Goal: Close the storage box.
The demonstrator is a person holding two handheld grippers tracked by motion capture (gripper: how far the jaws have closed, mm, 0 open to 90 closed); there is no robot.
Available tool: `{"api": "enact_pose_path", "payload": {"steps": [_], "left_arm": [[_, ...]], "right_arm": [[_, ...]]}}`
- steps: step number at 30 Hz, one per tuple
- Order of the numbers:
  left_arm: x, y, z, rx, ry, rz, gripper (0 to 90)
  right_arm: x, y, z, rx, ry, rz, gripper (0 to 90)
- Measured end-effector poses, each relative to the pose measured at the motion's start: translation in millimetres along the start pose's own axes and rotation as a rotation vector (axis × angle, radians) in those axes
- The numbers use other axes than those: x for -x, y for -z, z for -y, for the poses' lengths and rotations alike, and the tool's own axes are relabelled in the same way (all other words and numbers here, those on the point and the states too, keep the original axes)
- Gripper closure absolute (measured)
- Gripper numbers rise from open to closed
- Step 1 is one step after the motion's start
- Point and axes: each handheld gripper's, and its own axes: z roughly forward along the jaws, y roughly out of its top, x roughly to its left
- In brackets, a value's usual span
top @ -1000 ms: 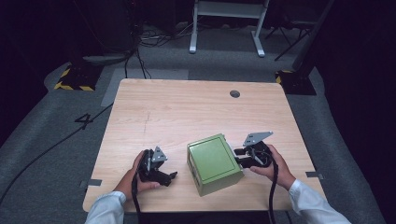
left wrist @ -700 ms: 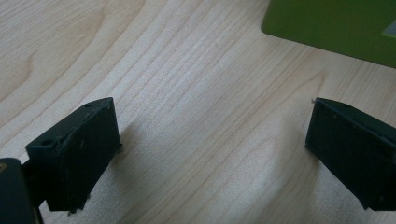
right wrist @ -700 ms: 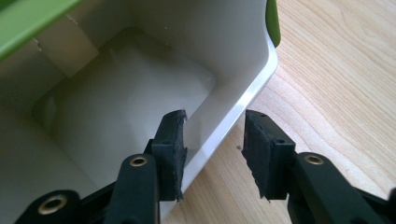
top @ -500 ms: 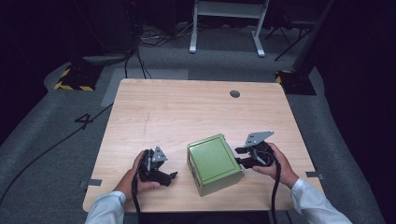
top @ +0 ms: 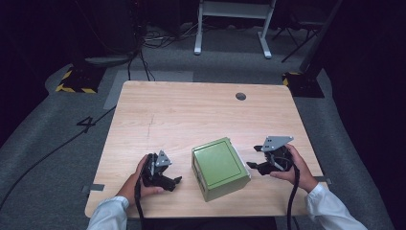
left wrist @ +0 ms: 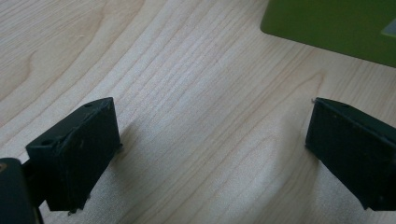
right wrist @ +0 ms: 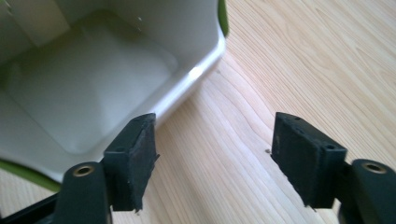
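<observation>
Right tool drawn back from green box, jaws apart

The high view looks forward and down over the whole surface. Both claw views sit close above it, sharing the green box.

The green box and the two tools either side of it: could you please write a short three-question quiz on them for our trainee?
1. True or false: the left tool grips the green box.
2. Which tool's view shows the box's pale inside? A) left B) right
3. Fill in: both tools' jaws stand ____.

Key: 1 false: the left tool's jaws are apart over bare table. 2 B: the right tool faces the box's open side. 3 open.
</observation>
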Motion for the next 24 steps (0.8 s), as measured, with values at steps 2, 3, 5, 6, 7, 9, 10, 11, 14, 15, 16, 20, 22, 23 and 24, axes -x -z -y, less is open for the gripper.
{"api": "enact_pose_path", "payload": {"steps": [2,3,5,6,7,9,10,11,14,15,16,20,22,23,24], "left_arm": [[-0.1,0.1,0.0,-0.001,-0.001,0.000,3.2],[0.0,0.0,0.0,0.000,0.000,0.000,3.2],[0.0,0.0,0.0,0.000,0.000,0.000,3.2],[-0.1,0.1,0.0,-0.001,-0.001,0.000,3.2],[-0.1,0.1,0.0,-0.001,-0.001,0.000,3.2],[-0.1,0.1,0.0,-0.001,-0.001,0.000,3.2],[0.0,0.0,0.0,0.000,0.000,0.000,3.2],[0.0,0.0,0.0,0.000,0.000,0.000,3.2],[0.1,0.1,0.1,0.000,0.001,0.000,3.2],[0.1,0.1,0.1,0.000,0.001,0.000,3.2],[0.1,0.1,0.1,0.000,0.001,0.000,3.2],[0.1,0.1,0.1,0.000,0.002,-0.001,3.2],[0.1,0.2,0.1,0.000,0.002,-0.001,3.2],[0.1,0.2,0.1,0.000,0.002,-0.001,3.2],[0.1,0.1,0.1,0.000,0.001,-0.001,3.2]], "right_arm": [[0.9,1.1,2.0,-0.005,0.001,0.009,28.1],[3.2,3.8,6.6,-0.009,-0.006,0.031,26.3],[5.1,5.2,9.3,-0.008,-0.009,0.039,25.5],[6.8,7.1,12.2,-0.007,-0.018,0.042,24.3],[8.6,8.9,15.2,-0.003,-0.024,0.045,23.7],[13.2,13.9,24.9,-0.008,-0.034,0.075,22.6],[14.5,15.4,28.3,-0.010,-0.037,0.085,22.2],[14.5,15.4,28.3,-0.010,-0.037,0.085,22.2],[19.5,18.8,43.3,-0.023,-0.067,0.119,20.9],[19.5,18.8,43.3,-0.023,-0.067,0.119,20.9],[20.8,19.1,47.1,-0.028,-0.075,0.121,21.0],[25.3,22.3,66.3,-0.044,-0.102,0.142,21.0],[26.9,23.7,74.4,-0.049,-0.111,0.145,21.0],[26.9,23.7,74.4,-0.049,-0.111,0.145,21.0],[27.9,24.9,82.6,-0.058,-0.121,0.154,21.0]]}}
